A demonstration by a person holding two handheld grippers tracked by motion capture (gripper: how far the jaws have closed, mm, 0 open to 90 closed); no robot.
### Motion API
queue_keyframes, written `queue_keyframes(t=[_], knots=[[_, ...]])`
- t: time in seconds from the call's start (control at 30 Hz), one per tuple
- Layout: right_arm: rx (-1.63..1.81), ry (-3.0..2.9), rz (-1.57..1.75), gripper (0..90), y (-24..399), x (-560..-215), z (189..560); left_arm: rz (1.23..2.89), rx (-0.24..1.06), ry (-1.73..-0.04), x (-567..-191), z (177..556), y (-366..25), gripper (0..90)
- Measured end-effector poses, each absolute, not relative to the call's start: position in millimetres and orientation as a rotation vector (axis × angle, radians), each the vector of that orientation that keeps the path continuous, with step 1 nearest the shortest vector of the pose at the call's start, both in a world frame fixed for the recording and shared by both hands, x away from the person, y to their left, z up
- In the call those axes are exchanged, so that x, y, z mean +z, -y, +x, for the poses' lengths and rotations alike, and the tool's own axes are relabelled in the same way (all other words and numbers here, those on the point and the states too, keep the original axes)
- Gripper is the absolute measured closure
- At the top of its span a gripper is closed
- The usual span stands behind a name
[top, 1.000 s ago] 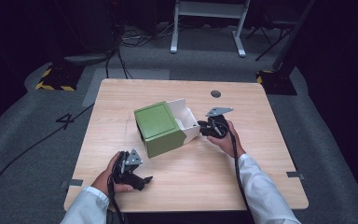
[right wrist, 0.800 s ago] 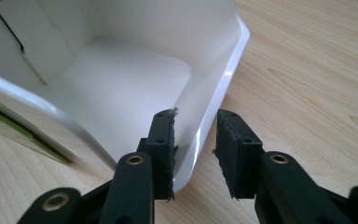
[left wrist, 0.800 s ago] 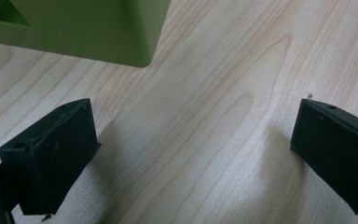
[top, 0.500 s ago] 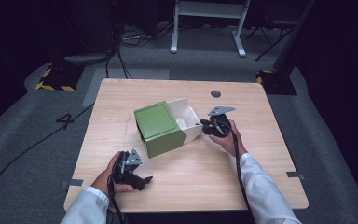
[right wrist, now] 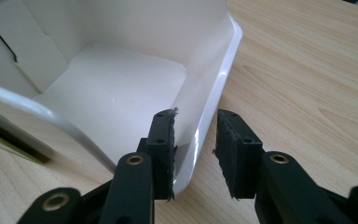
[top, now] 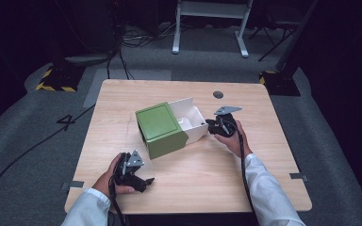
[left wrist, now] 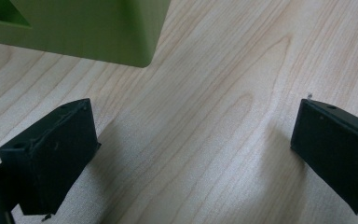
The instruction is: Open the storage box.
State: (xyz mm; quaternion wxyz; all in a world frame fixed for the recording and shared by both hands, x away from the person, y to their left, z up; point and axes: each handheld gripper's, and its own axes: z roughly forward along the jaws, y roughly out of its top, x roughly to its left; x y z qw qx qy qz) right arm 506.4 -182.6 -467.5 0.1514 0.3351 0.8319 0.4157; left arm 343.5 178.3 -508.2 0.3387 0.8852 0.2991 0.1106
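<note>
A green box sleeve point(top: 162, 129) lies at the middle of the wooden table point(top: 193, 188), with a white inner tray point(top: 191, 117) sticking out of its far right end. My right gripper point(top: 212, 126) is at the tray's end wall. In the right gripper view one jaw is inside the empty tray point(right wrist: 116, 88) and the other outside, with the gripper point(right wrist: 196, 135) shut on that wall. My left gripper point(top: 148, 181) rests near the table's front left, open and empty. In the left gripper view the gripper point(left wrist: 193, 144) has bare wood between its jaws, and the green sleeve's corner point(left wrist: 88, 28) is ahead.
A round grommet hole point(top: 218, 94) sits near the table's far right edge. Bare wood lies to the right of the tray and along the front. Beyond the table, cables and a white frame point(top: 209, 9) stand on the grey floor.
My right gripper has edged a little left, toward the tray's end wall. The left gripper and the box have stayed put.
</note>
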Motion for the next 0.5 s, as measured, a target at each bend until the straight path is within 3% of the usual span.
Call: queue_keyframes(t=[0.5], knots=[[1.216, -2.372, 0.996, 66.1, 189.0, -468.8, 511.8, 2.305, 0.288, -0.779, -508.2, 343.5, -178.3, 0.6]])
